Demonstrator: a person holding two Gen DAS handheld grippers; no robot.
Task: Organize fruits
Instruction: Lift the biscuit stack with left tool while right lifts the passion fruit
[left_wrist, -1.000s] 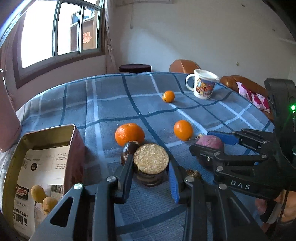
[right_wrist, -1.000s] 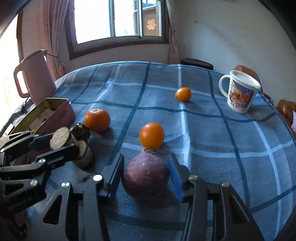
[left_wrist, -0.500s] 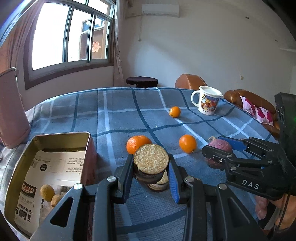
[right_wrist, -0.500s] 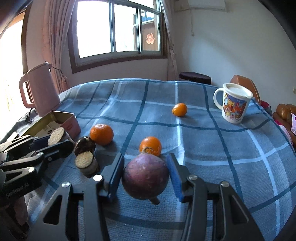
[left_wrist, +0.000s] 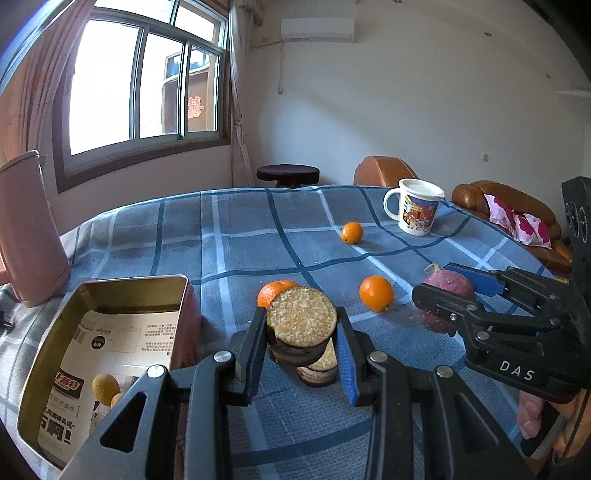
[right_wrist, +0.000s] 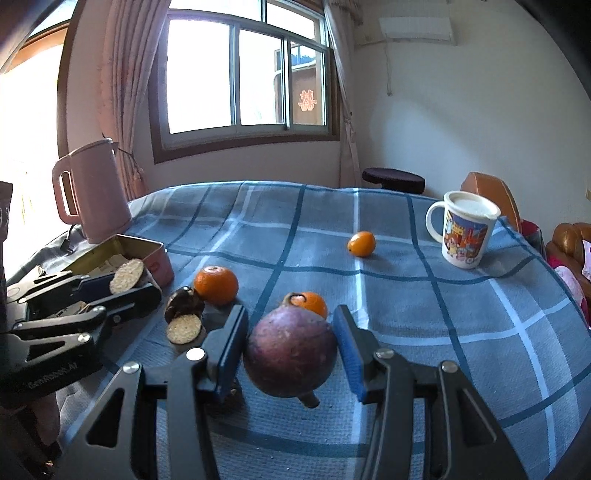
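My left gripper (left_wrist: 302, 339) is shut on a round brown crumb-topped piece (left_wrist: 301, 320) and holds it above the blue checked cloth. It also shows in the right wrist view (right_wrist: 127, 275). My right gripper (right_wrist: 290, 350) is shut on a purple round fruit (right_wrist: 290, 352), lifted off the cloth; the fruit also shows in the left wrist view (left_wrist: 448, 288). An open metal tin (left_wrist: 92, 332) with small yellow-brown fruits (left_wrist: 105, 384) lies at the left. Three oranges lie on the cloth: a large one (right_wrist: 216, 285), a middle one (right_wrist: 312, 303) and a small far one (right_wrist: 361, 243).
Two more dark crumb-topped pieces (right_wrist: 184, 328) lie on the cloth between the grippers. A pink kettle (right_wrist: 92, 192) stands behind the tin. A printed white mug (right_wrist: 463, 229) stands at the far right. A stool and brown sofa sit beyond the table.
Both grippers have risen and tilted back. The crumb-topped piece and the purple fruit have lifted off the cloth with them.
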